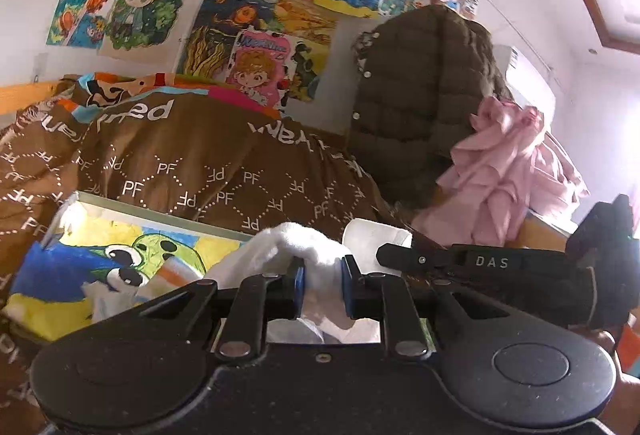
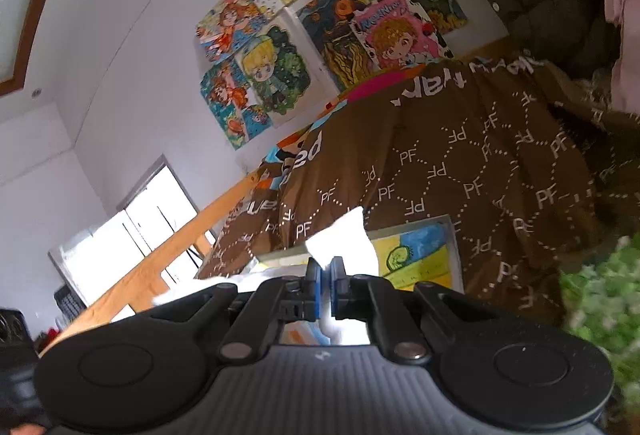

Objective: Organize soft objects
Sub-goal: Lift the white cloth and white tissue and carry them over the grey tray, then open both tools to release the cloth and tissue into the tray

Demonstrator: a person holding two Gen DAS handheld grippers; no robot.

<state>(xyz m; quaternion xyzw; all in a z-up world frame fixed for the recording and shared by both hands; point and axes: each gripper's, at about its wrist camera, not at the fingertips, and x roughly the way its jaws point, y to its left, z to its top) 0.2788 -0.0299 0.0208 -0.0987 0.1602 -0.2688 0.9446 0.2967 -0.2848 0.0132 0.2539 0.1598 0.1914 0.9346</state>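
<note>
A white fluffy cloth (image 1: 288, 241) is stretched between both grippers above the bed. My left gripper (image 1: 324, 273) is shut on one bunched part of it, its blue pads pressing the fabric from both sides. In the left wrist view my right gripper (image 1: 390, 254) comes in from the right, side-on, pinching another white corner. Seen from the right wrist, the right gripper (image 2: 325, 275) is shut on the white cloth (image 2: 344, 239), and a pointed corner sticks up above the pads.
A brown blanket (image 1: 208, 171) printed with "PF" covers the bed, with a colourful framed drawing (image 1: 120, 259) lying on it. A dark quilted jacket (image 1: 420, 95) and pink clothes (image 1: 504, 171) hang at the right. Drawings cover the wall. A wooden rail (image 2: 168, 259) runs left; something green and fuzzy (image 2: 600, 295) sits right.
</note>
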